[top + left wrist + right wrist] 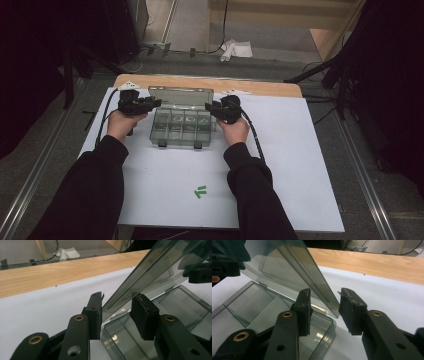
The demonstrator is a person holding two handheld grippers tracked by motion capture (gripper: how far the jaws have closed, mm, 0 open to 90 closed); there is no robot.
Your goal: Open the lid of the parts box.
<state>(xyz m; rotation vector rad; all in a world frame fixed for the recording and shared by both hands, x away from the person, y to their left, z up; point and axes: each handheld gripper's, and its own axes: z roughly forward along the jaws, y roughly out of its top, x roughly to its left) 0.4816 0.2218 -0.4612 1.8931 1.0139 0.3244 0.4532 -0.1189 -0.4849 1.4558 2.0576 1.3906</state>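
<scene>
1. The left gripper, held in the person's left hand, is reaching in at the left end of the box; its jaws are standing spread, straddling the lid's left edge without pressing on it.
2. The clear grey plastic compartment box is sitting near the far middle of the white-covered table, between the two grippers.
3. Its clear hinged lid is standing raised and tilted back.
4. The right gripper, in the right hand, is coming in at the right end; its jaws are gaping around the lid's right edge, and no pad is visibly pinching it.
</scene>
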